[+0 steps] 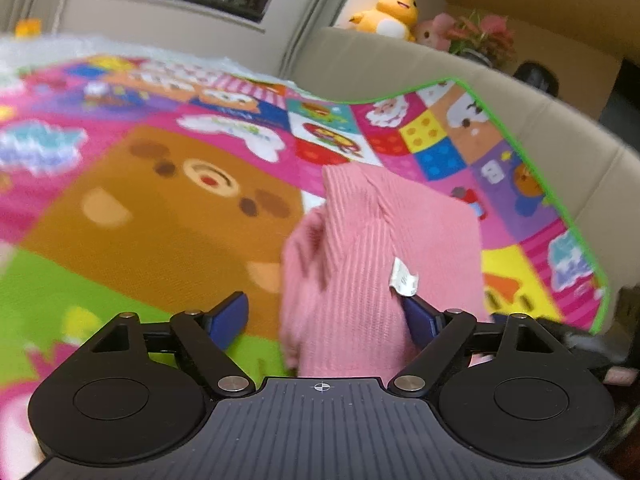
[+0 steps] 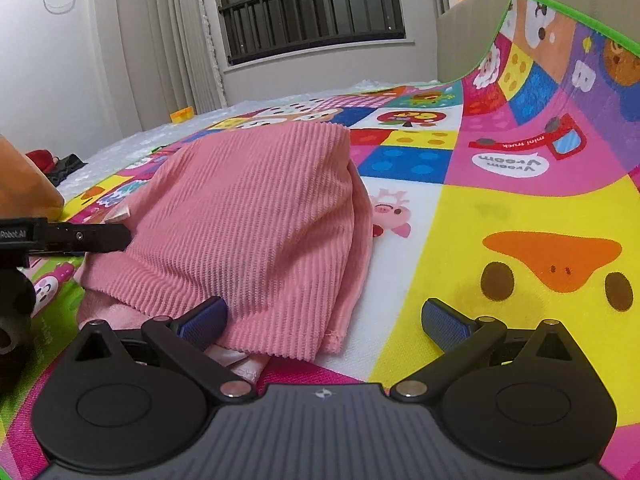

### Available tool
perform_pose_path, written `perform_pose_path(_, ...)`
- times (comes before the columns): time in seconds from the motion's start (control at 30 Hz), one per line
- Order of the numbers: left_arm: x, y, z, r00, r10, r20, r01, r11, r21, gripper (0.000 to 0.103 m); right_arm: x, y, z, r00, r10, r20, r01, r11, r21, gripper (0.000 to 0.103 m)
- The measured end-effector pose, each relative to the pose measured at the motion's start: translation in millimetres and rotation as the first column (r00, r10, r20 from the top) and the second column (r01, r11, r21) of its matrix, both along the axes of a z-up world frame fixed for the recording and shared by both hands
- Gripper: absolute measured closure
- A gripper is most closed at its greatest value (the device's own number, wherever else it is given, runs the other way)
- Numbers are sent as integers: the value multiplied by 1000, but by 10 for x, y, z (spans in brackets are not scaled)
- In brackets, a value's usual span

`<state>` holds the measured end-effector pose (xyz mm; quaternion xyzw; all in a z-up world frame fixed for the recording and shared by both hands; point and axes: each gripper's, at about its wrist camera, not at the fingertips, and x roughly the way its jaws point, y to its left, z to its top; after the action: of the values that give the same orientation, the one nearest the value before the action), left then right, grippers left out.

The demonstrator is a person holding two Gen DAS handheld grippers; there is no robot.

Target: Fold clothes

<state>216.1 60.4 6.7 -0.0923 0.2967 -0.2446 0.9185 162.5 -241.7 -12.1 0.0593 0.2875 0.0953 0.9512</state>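
Note:
A pink ribbed garment [image 1: 360, 240] lies folded into a compact bundle on the colourful play mat [image 1: 160, 208]; a white label [image 1: 404, 278] sticks out of it. My left gripper [image 1: 324, 316] is open wide around the bundle's near end. Its right fingertip [image 1: 420, 318] touches the cloth just below the label. In the right wrist view the garment [image 2: 256, 216] bulges up from the mat. My right gripper [image 2: 326, 322] is open, its left fingertip [image 2: 204, 320] tucked against the bundle's lower edge. The left gripper's black finger [image 2: 100, 236] reaches in at the bundle's left side.
The mat's green-edged far side curls up against a beige padded wall [image 1: 440, 68]. A yellow duck plush [image 1: 390, 10], a pink plush and flowers sit behind it. A window [image 2: 308, 4] and curtains stand beyond. A yellow block [image 2: 182, 114] and a red item [image 2: 42, 158] lie off the mat.

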Motion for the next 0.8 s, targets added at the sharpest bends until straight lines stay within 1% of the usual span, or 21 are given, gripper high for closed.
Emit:
perform_pose_path(0.03,-2,3,46,1000,16,23,-17,999,49,15,-4,-7,-3,1000,0,4,0,1000,4,0)
perform_pose_path(0.1,-6,10,138,996,45,72,-55,988,147,15,-11,-20,-10,1000,1,11,-1,1000,13,0)
perform_pose_path(0.13,1,47,188,996,51,73,-61,987,146,17,-15,-27,-14,1000,1,14,-1,1000,17,0)
perform_pose_path(0.17,16,111,240,997,52,57,-58,992,109,19,-21,-35,-20,1000,1,19,-2,1000,24,0)
perform_pose_path(0.2,30,175,292,998,53,41,-56,996,72,17,-28,-42,-26,1000,1,25,-2,1000,31,0)
perform_pose_path(0.23,54,247,331,1000,26,6,-26,1000,-3,14,-34,-50,-31,1000,1,30,-2,999,37,0)
perform_pose_path(0.27,74,283,342,999,-14,-30,11,997,-82,9,-37,-56,-33,999,1,32,-3,999,43,0)
perform_pose_path(0.33,98,290,333,993,-84,-83,66,978,-200,8,-45,-68,-36,999,2,38,-4,998,55,0)
perform_pose_path(0.37,102,247,315,990,-104,-100,81,974,-211,8,-47,-70,-37,999,2,39,-4,998,59,0)
perform_pose_path(0.4,101,169,286,988,-110,-111,88,978,-186,9,-50,-72,-37,999,2,41,-5,998,62,0)
perform_pose_path(0.43,93,91,257,986,-117,-117,98,983,-158,11,-53,-73,-37,999,2,42,-5,998,66,0)
perform_pose_path(0.5,68,-55,198,984,-129,-122,116,988,-104,22,-57,-71,-38,999,1,45,-4,998,66,0)
perform_pose_path(0.57,51,-134,172,984,-133,-122,124,989,-83,23,-60,-70,-41,999,0,48,-4,998,68,0)
perform_pose_path(0.63,38,-158,174,986,-130,-105,125,991,-56,27,-60,-76,-46,999,1,49,-5,997,74,0)
perform_pose_path(0.67,36,-162,179,987,-129,-97,125,991,-43,32,-62,-81,-47,999,1,50,-5,997,78,0)
perform_pose_path(0.7,36,-163,182,987,-125,-97,122,992,-38,36,-63,-86,-49,999,1,52,-5,997,83,0)
perform_pose_path(0.73,37,-162,181,988,-120,-102,116,992,-40,38,-65,-90,-51,999,0,53,-5,996,87,0)
perform_pose_path(0.77,40,-166,179,987,-114,-114,109,993,-49,44,-67,-95,-54,999,0,54,-5,996,90,0)
perform_pose_path(0.8,37,-192,184,985,-116,-126,108,992,-65,53,-68,-97,-56,999,-1,54,-4,996,92,0)
